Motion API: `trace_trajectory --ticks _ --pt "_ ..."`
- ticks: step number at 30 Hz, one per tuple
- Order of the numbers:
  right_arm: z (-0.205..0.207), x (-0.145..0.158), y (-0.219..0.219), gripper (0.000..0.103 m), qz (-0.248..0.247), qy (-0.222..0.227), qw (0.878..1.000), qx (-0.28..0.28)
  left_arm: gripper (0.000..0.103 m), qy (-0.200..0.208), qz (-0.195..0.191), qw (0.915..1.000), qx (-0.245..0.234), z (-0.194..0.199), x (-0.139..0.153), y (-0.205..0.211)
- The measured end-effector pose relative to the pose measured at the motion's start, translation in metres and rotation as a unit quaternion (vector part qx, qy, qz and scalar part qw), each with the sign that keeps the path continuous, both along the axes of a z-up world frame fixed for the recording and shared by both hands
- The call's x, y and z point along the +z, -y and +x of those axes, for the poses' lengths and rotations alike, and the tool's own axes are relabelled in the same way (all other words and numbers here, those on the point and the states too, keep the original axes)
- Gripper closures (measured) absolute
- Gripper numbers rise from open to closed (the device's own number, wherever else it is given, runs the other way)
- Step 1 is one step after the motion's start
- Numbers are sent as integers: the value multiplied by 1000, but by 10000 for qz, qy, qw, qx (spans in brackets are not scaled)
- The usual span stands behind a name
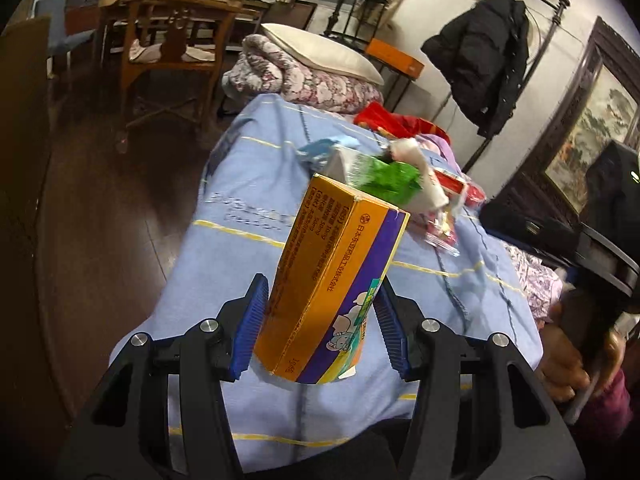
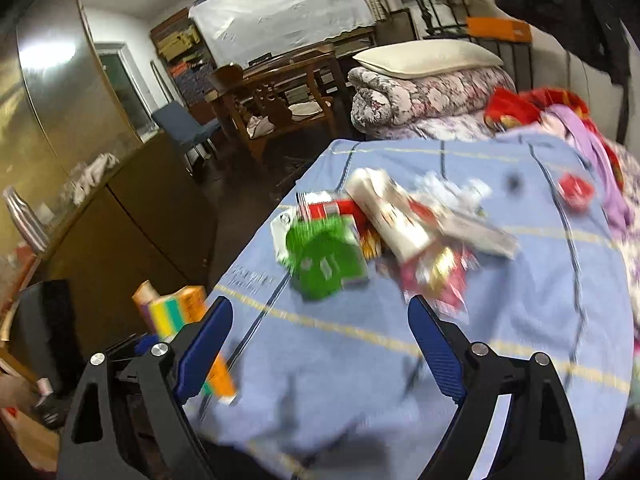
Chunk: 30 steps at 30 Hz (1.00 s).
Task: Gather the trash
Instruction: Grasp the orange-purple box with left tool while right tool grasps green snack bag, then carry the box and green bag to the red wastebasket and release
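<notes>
The orange and purple carton (image 1: 328, 284) stands tilted between the 2 blue pads of the left gripper (image 1: 320, 324), which press on its sides and hold it above the blue bedspread (image 1: 224, 264). Beyond it, a heap of trash lies on the bedspread: a green packet (image 2: 326, 254), a white tube-like box (image 2: 394, 216) and red wrappers (image 2: 436, 276), all blurred. The right gripper (image 2: 320, 340) hovers near that heap with its jaws spread wide and nothing between them. A folded floral quilt (image 2: 424, 96) with a pillow (image 2: 428, 56) on top lies further back.
</notes>
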State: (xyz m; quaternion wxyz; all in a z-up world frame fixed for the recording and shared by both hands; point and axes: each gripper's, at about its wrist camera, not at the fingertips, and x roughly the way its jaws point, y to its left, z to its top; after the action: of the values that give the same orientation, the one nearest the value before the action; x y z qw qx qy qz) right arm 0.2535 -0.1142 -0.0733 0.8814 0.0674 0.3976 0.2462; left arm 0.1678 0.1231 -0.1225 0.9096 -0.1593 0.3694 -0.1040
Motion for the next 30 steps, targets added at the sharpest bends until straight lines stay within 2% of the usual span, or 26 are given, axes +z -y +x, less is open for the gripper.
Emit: trace_trajectory --ticks 4,12,13,14,17,24,26,30 --pt "28 -11 -24 11 -183 -11 9998 85 50 -10 -102 9999 6 3 -4 -8" --pt "61 -36 -52 11 -622 -58 9979 159 50 -23 -208 9998 -27 8 -8 -9" --pt "62 -39 -51 27 -560 -121 9982 152 50 -26 -207 9998 -21 9 -8 -9" --pt "63 -41 -51 39 -503 -176 9984 166 50 -26 -211 9998 -18 8 -7 -8" --pt "58 -38 -42 40 -212 -373 9990 146 50 -21 -226 9997 -31 9 -5 -6" --pt "17 -6 -8 41 343 -427 9984 174 50 -98 -180 9996 -188 9 -5 14" --pt "9 -1 6 41 562 -490 9972 71 50 -111 -172 9995 -260 8 -4 22" --pt "-11 14 43 41 739 -284 9963 -338 50 -139 -81 9993 -347 11 -5 34"
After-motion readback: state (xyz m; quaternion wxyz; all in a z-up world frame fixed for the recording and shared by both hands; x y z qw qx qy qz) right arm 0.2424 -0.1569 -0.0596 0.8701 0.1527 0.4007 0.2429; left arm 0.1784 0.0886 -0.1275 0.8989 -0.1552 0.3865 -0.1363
